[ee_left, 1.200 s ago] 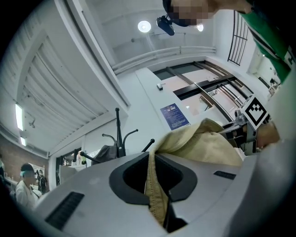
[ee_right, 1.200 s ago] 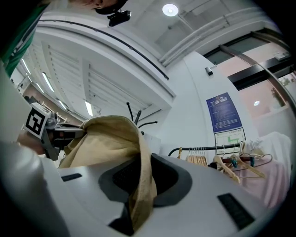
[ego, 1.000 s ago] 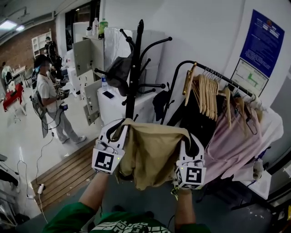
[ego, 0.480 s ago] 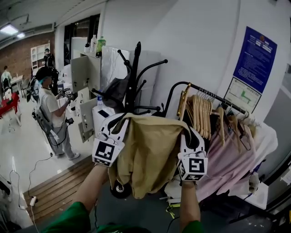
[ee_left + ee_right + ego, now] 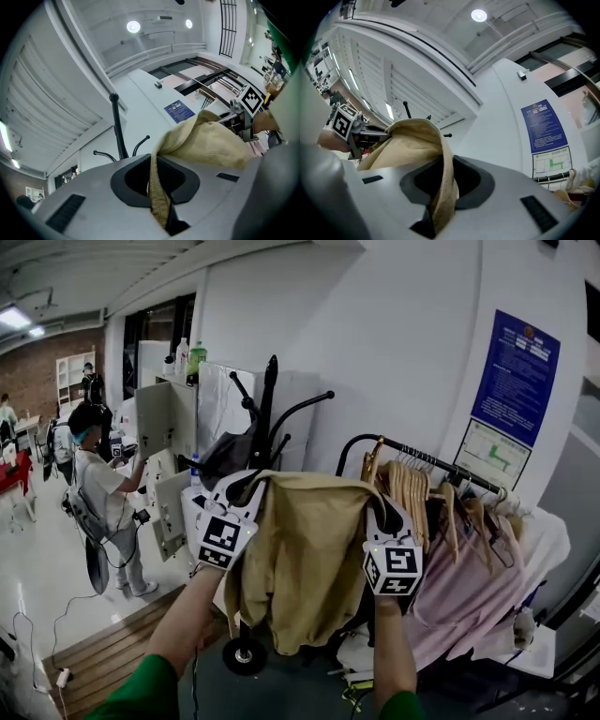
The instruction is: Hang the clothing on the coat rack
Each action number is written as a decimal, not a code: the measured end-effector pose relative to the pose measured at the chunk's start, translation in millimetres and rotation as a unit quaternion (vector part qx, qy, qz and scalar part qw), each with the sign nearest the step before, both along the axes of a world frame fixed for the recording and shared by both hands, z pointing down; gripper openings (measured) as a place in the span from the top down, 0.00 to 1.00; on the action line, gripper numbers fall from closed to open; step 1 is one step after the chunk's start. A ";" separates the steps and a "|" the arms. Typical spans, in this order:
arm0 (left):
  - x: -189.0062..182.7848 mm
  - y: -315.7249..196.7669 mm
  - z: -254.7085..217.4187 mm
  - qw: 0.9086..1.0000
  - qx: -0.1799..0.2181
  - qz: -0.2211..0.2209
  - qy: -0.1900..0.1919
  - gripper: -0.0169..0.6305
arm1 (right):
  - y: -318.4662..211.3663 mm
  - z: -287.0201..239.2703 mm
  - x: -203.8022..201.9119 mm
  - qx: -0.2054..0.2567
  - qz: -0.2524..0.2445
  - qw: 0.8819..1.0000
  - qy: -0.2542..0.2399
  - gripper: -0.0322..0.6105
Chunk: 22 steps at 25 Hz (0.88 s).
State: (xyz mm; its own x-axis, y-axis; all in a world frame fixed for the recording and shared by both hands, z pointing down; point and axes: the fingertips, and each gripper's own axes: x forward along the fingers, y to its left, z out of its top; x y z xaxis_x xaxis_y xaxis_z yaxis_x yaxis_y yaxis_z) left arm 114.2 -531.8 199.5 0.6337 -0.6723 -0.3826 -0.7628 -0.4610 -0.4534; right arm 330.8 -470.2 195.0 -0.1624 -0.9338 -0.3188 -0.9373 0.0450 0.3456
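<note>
I face the coat rack (image 5: 266,404) just ahead, hooks jutting; hanger rail (image 5: 424,455) crowds right, cabinet (image 5: 153,420) left.

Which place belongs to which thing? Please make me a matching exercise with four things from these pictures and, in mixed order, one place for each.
Things
1. tan cloth garment
2. black metal coat rack
3. pale wooden hangers
4. blue rectangular poster

Places
A. on the white wall, at the upper right of the head view
B. clamped at its top edge by the left tool and the right tool
C. in a row on the black rail
D. standing behind the garment, left of the rail

Pairs: 1-B, 2-D, 3-C, 4-A
</note>
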 end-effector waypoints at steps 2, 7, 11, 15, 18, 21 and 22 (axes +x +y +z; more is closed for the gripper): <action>2.2 -13.2 -1.9 1.000 -0.003 -0.001 -0.005 0.94 | -13.1 -3.5 2.6 -0.002 0.002 1.000 0.000 0.85; 10.0 -42.7 0.8 1.000 -0.029 0.011 -0.005 0.94 | -44.5 -4.5 10.5 -0.019 0.000 1.000 -0.010 0.85; 14.4 -56.5 7.8 0.999 -0.048 0.017 -0.006 0.94 | -62.8 2.9 13.9 -0.038 -0.009 0.999 -0.024 0.85; 16.4 -65.7 11.1 0.998 -0.052 0.020 -0.003 0.94 | -76.7 10.1 14.7 -0.057 -0.025 0.997 -0.038 0.85; 17.9 -69.3 16.8 0.998 -0.066 0.022 -0.006 0.94 | -84.2 18.2 14.3 -0.072 -0.032 0.996 -0.046 0.85; 18.4 -71.8 26.8 0.997 -0.079 0.022 -0.010 0.94 | -90.2 29.5 13.4 -0.088 -0.036 0.994 -0.050 0.85; 18.4 -71.9 29.4 0.996 -0.082 0.022 -0.010 0.94 | -91.8 33.6 13.0 -0.093 -0.038 0.994 -0.052 0.85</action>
State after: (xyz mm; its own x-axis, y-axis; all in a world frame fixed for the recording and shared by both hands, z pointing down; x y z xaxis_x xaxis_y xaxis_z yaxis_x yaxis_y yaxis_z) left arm 132.6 -603.8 229.0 0.6702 -0.6963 -0.2571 -0.7319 -0.5623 -0.3848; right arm 343.8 -562.0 228.6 -0.2094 -0.9646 -0.1605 -0.9588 0.1704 0.2271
